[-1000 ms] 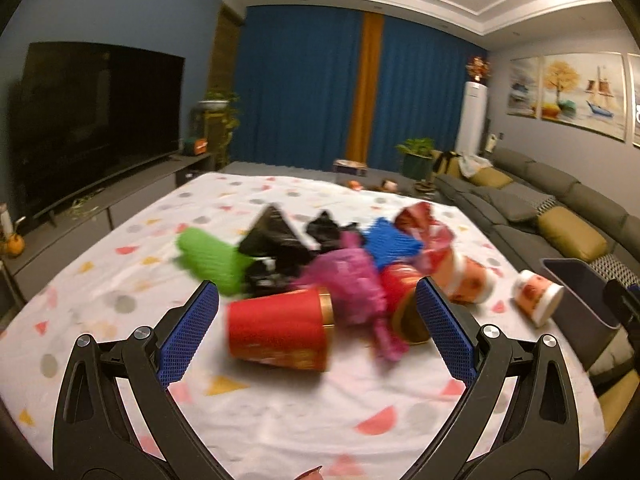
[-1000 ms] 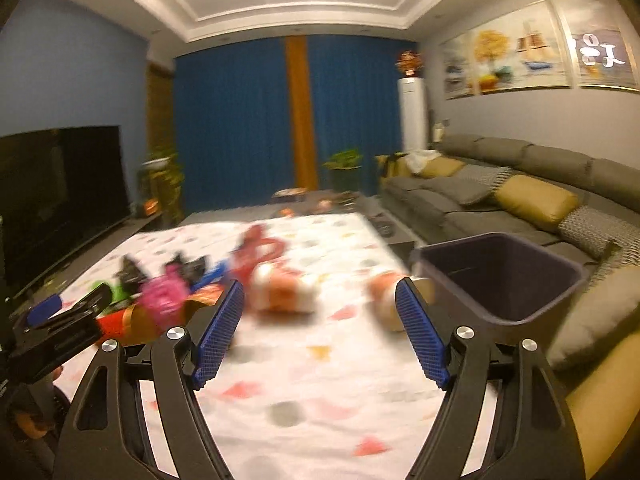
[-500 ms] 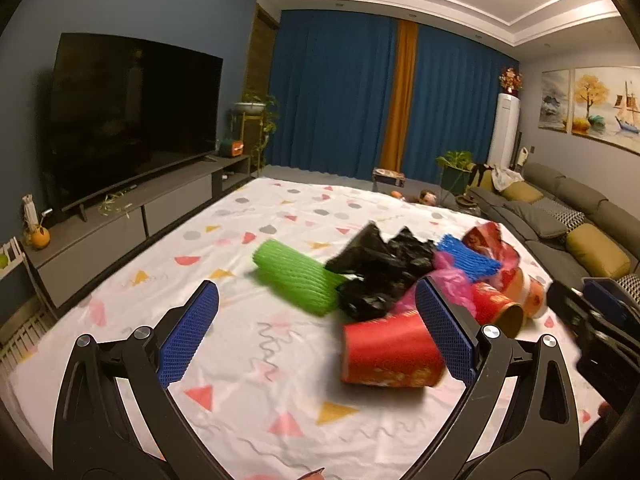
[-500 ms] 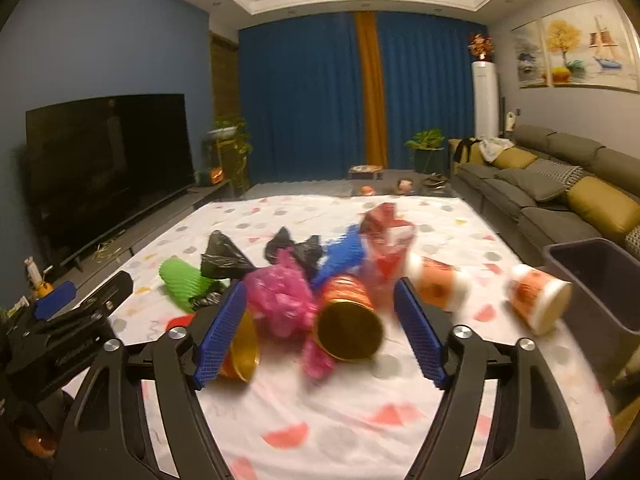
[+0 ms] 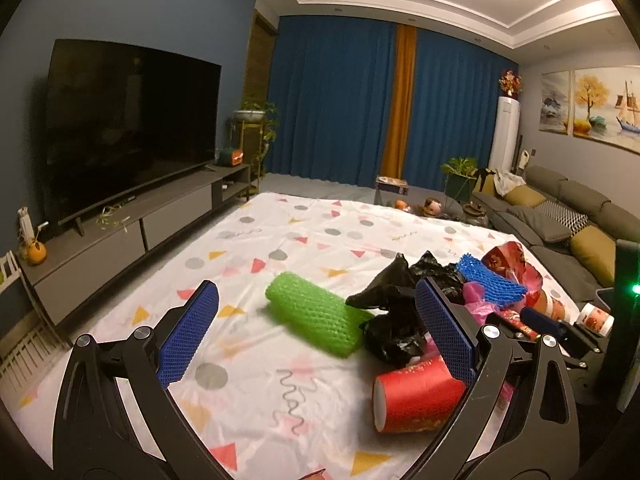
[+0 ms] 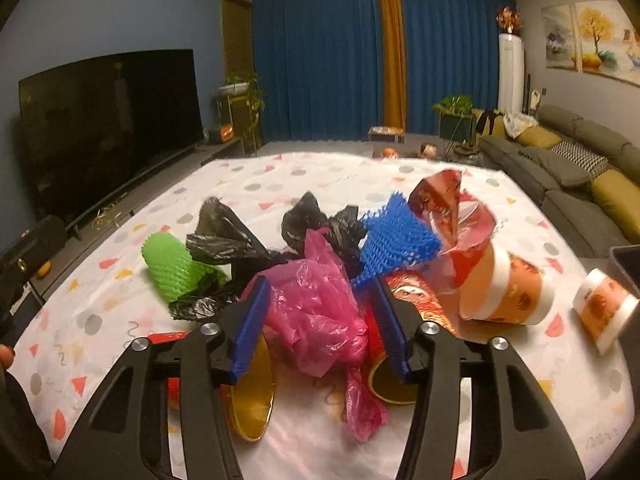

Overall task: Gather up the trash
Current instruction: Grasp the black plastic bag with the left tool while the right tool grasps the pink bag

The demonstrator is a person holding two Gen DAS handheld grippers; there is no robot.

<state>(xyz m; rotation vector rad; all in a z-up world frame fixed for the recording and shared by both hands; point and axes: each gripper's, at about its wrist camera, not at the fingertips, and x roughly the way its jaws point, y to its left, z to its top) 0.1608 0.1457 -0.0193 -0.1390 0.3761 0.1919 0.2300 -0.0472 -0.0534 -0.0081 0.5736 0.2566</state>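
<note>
No legible txt, brand or nos. anywhere in my two views. Red paper cup lying on its side (image 5: pixel 416 398) has gold print, unreadable. Orange-and-white paper cup (image 6: pixel 506 294) shows red motifs only, too blurred to read.

A white cloth (image 5: pixel 280 240) printed with coloured triangles and grey dots covers the surface. On it lies a heap: a green foam net (image 5: pixel 316 314) at the left, black plastic bags (image 6: pixel 236 236) beside it, a pink plastic bag (image 6: pixel 320 312) nearest, a blue foam net (image 6: pixel 396 240) behind, red cups (image 5: pixel 416 398) on their sides, and a lone cup (image 6: pixel 604 308) at the far right.
</note>
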